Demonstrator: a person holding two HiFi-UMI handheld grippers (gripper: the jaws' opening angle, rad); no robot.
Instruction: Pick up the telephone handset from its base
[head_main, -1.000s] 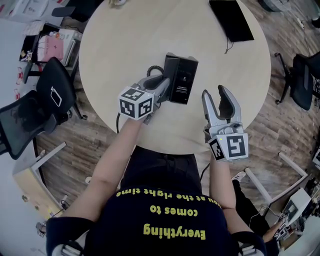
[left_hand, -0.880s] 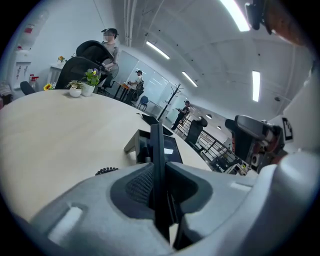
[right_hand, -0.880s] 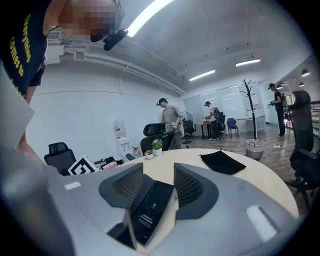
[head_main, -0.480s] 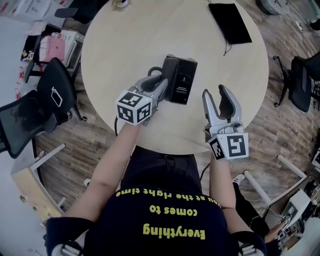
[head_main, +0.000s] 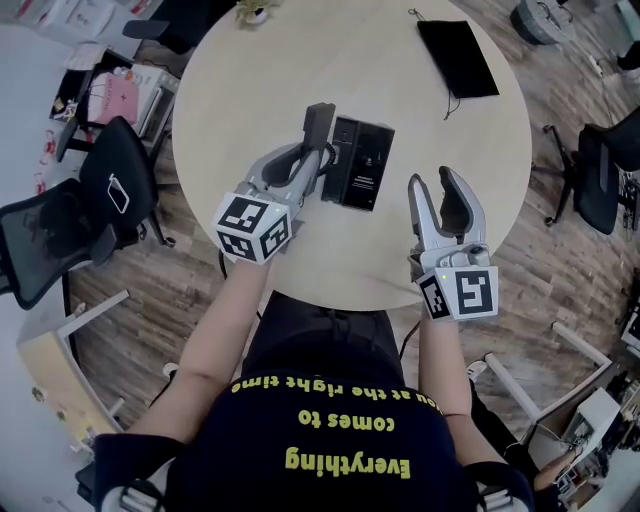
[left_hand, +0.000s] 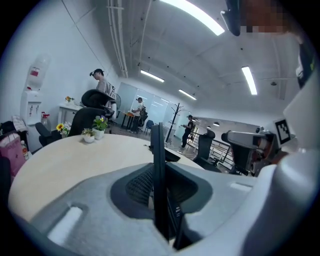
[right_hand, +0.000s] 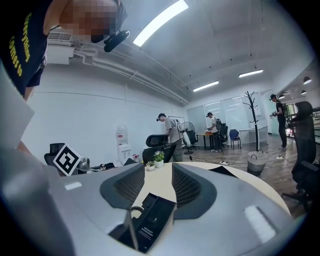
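My left gripper (head_main: 314, 158) is shut on the black telephone handset (head_main: 319, 124), which hangs lifted off the black base (head_main: 361, 163) on the round table (head_main: 240, 90). In the left gripper view the handset (left_hand: 158, 170) stands as a thin upright slab pinched between the grey jaws of the left gripper (left_hand: 160, 192). My right gripper (head_main: 433, 187) hovers at the table's near right edge, to the right of the base, and its jaws are closing with nothing between them. The right gripper view looks past the right gripper (right_hand: 155, 180) to the base (right_hand: 152, 220) and a coiled cord (right_hand: 134, 210).
A flat black pouch (head_main: 457, 58) lies at the far right of the table and a small flower pot (head_main: 252, 12) at its far edge. Black office chairs stand at the left (head_main: 110, 195) and the right (head_main: 600, 170). Other people work in the background.
The left gripper has risen and tilted, and it has lifted the handset off the base towards the far side. The right gripper has hardly moved.
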